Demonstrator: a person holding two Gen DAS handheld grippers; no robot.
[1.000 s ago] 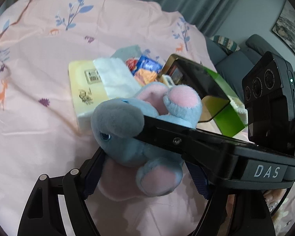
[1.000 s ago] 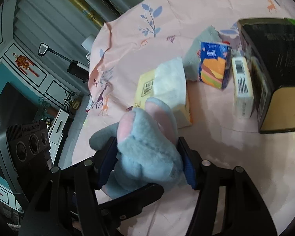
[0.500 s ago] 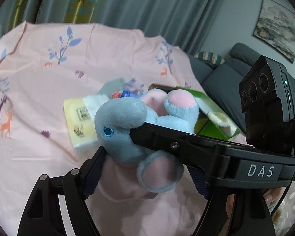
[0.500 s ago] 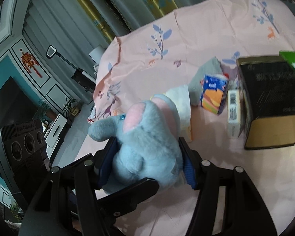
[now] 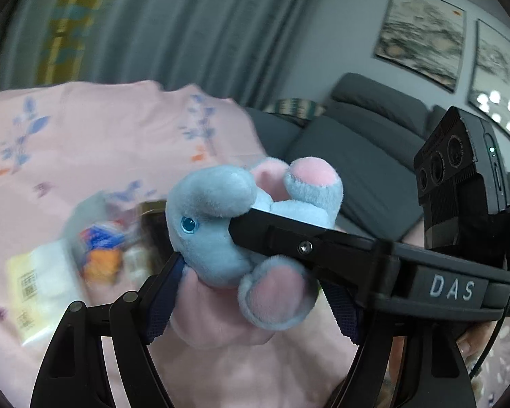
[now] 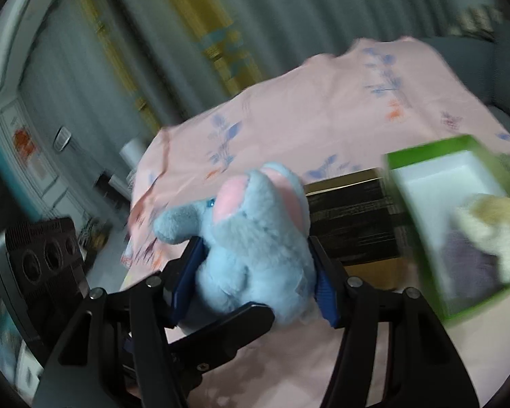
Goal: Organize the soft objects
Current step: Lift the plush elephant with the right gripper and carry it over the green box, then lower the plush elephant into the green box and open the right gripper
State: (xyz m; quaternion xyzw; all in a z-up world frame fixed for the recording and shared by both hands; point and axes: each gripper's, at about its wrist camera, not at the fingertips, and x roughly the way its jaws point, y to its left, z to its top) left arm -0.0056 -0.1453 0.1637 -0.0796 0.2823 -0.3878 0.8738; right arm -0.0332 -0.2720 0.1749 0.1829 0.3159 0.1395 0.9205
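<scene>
Nearest, in the right wrist view, the right gripper (image 6: 255, 272) is clenched on the blue plush elephant (image 6: 255, 238), blue pads pressed into both flanks of the body, the toy held up off the pink cloth (image 6: 323, 119). The left gripper (image 5: 251, 292) sits under and around the same toy; its pads look close to the plush, but whether they actually pinch it I cannot tell. Handling judgement: the elephant is light, soft and compressible, not fragile; the fur may slip a little, so the thick torso is the best hold, not the trunk or feet. Just right of the toy the right view shows a dark box (image 6: 353, 224) and, beyond it, a green bin (image 6: 421, 156) with a cream plush (image 6: 493, 224) inside, neither visible from the left. The left view alone shows the elephant's face and eye, blurred packets (image 5: 98, 248) at left, and farther off a grey sofa (image 5: 367, 156).
</scene>
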